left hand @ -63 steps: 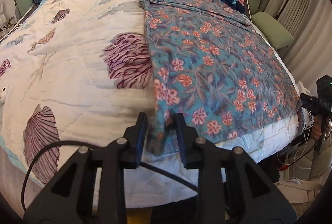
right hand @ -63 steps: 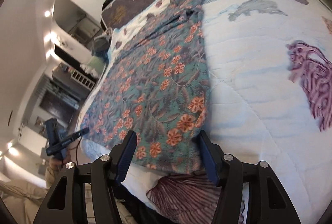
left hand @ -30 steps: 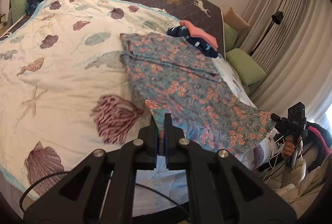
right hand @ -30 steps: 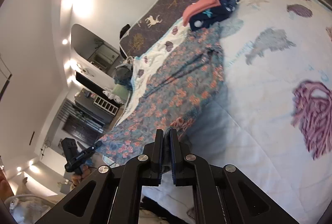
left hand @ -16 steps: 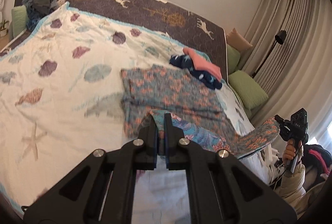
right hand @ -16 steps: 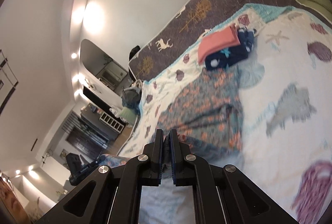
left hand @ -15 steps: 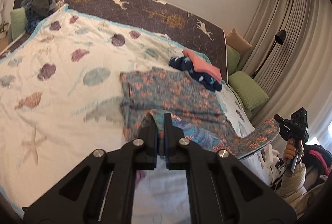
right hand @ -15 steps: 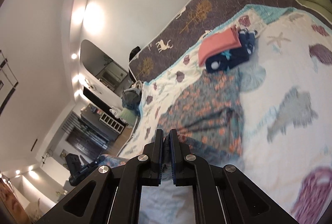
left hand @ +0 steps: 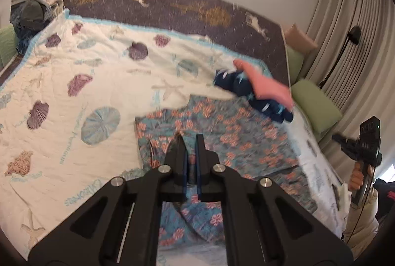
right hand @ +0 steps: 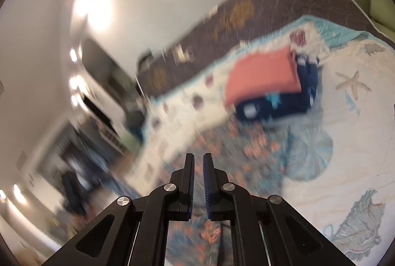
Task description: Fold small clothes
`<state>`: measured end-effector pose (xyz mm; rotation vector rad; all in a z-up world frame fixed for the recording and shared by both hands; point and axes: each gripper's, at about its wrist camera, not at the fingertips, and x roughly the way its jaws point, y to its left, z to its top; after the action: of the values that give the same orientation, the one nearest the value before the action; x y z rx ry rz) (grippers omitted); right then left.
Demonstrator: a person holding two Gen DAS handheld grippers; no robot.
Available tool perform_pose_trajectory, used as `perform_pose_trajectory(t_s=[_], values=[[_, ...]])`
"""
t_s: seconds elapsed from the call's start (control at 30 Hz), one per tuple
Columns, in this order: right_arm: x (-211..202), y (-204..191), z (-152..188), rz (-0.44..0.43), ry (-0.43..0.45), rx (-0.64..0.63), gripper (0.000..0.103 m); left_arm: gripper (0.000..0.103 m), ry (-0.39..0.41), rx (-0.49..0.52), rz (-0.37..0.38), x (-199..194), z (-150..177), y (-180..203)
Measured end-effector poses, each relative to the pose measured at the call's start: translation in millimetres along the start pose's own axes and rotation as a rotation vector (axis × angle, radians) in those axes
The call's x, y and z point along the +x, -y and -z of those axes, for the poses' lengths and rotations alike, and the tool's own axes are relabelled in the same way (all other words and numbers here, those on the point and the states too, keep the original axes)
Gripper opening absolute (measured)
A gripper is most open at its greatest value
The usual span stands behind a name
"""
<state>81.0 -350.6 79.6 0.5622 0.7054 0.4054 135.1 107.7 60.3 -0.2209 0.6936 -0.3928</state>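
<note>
- The floral garment [left hand: 234, 132] lies on the quilt [left hand: 86, 83], doubled over on itself. Its far edge is just short of the folded stack, and its left edge runs straight down towards me.
- To the left of that edge the quilt is open and flat, with only printed shells and starfish on it.
- On the right the garment comes near the side of the bed, so there is little room there.
- My left gripper [left hand: 190, 137] is all but closed on the garment, with a tuft of floral cloth showing at the fingertips.
- My right gripper [right hand: 197, 155] is over the garment's other side, and its jaws are opening. A narrow gap shows between the pads. The view is blurred, but I see no cloth pinched in it.
- From the left camera, my right hand [left hand: 358, 177] is out past the bed's right side.
- The stack [left hand: 261, 90], a pink piece on a navy starred one, is at the garment's far right corner.
- A dark cover with deer and trees [left hand: 172, 2] lies across the head of the bed.
- Green cushions [left hand: 318, 108], a floor lamp [left hand: 355, 31] and curtains [left hand: 345, 19] crowd the right side.
- A heap of clothes [left hand: 29, 14] lies at the far left corner.
</note>
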Motion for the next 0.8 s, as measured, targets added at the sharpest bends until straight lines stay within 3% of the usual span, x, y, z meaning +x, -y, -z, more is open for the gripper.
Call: perform_pose_trajectory(t_s=[0.13,0.2,0.27,0.37,0.6,0.67,0.73,0.8], values=[[47.8,-11.6,51.8,0.049,-0.246,-0.155,0.014,0.006,-0.052,-0.001,-0.025,22.4,12.4,-8.1],[71.4,-15.7,76.4,0.061,-0.349,-0.197,0.03,0.006,-0.073,-0.024,-0.035,30.3,17.4,-14.5],[88.0,-14.5,89.0,0.069,-0.41,-0.197,0.038,0.006,-0.089,-0.043,-0.04,34.5,22.1,-19.7],[100.3,-6.2,94.8,0.105,-0.439,-0.155,0.042,0.011,-0.104,-0.038,-0.091,32.7,28.6,-25.5],[106.5,-3.0,96.8,0.088,-0.445,-0.121,0.051,0.036,-0.086,-0.093,-0.13,7.0,38.7,-50.4],[113.1,-7.3,98.3,0.099,-0.425,-0.107,0.008,0.04,-0.073,-0.113,-0.137,1.4,40.7,-55.4],[105.1,-19.9,93.9,0.085,-0.357,-0.107,0.003,0.044,-0.064,-0.106,-0.152,-4.5,44.0,-58.0],[78.2,-40.6,84.8,0.045,-0.228,-0.151,0.003,0.047,-0.062,-0.095,-0.176,-9.2,48.3,-61.1]])
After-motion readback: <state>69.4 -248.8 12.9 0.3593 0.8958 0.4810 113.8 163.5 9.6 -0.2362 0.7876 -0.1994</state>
